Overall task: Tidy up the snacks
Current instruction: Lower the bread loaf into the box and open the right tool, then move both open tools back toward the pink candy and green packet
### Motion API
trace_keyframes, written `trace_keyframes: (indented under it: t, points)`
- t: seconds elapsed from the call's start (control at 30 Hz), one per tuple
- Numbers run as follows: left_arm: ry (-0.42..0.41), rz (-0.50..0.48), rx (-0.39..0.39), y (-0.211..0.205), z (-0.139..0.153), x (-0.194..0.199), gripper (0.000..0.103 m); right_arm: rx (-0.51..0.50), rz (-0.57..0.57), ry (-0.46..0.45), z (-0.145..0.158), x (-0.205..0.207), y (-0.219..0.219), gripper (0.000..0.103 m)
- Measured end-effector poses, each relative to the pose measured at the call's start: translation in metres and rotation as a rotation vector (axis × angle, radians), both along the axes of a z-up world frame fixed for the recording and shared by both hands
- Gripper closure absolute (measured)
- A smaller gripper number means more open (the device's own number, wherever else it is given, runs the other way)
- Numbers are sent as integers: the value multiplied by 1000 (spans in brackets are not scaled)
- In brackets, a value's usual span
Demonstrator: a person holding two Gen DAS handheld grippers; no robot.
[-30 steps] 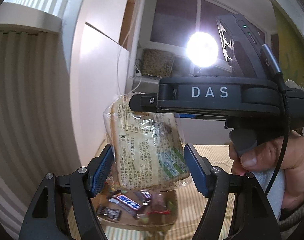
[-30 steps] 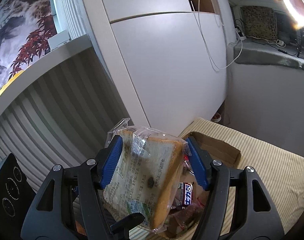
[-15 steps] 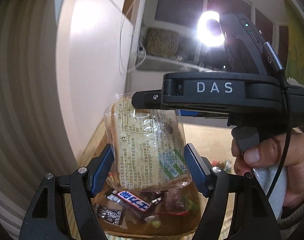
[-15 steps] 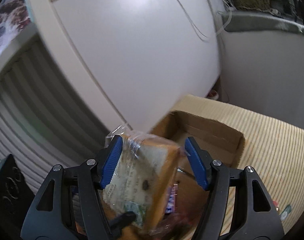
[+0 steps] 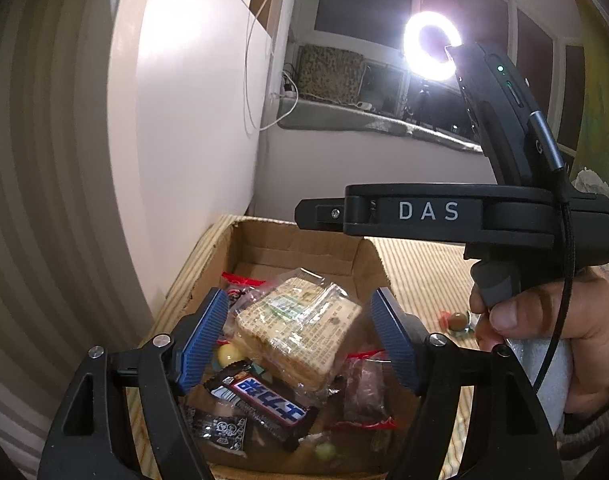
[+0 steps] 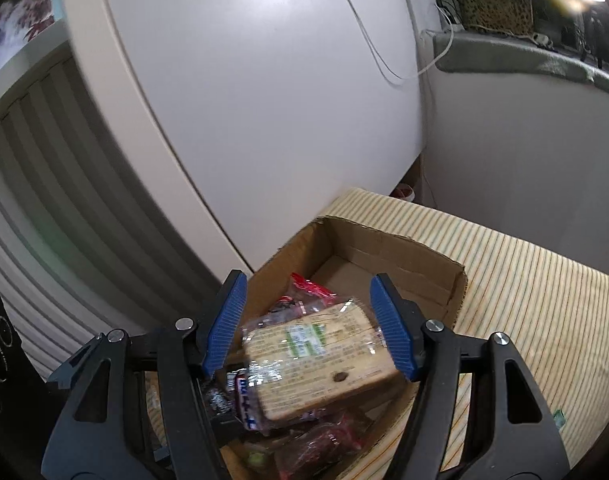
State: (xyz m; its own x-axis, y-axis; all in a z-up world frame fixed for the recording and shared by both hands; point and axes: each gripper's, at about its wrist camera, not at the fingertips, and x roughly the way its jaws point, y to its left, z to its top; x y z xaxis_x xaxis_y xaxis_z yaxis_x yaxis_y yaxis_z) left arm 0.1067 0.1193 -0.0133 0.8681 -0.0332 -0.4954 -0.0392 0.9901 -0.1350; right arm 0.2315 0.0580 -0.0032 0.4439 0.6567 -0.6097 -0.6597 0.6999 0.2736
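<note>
Bread packet (image 5: 300, 330) lies atop wrapped snacks in cardboard box (image 5: 288, 240); both hand-held grippers (image 5: 300, 336) (image 6: 310, 330) gape wide.

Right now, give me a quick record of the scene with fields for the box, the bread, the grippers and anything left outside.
box: cardboard box on a striped cloth, open top
bread: wrapped bread lying on the other snacks inside the box
other contents: chocolate bar, red-wrapped sweets
left gripper: open, above the box
right gripper: open, holding nothing
outside box: small wrapped sweets on the cloth
</note>
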Motion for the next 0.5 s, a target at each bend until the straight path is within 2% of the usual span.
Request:
trace_keyframes:
  t: [0.17,0.5]
  points:
    - [-22,4,-1,0,6,-14,28,4,12,-16,11,-17,4,35]
    - [-34,21,7,2,12,-25,25,29,11,-11,6,-27,-3,35]
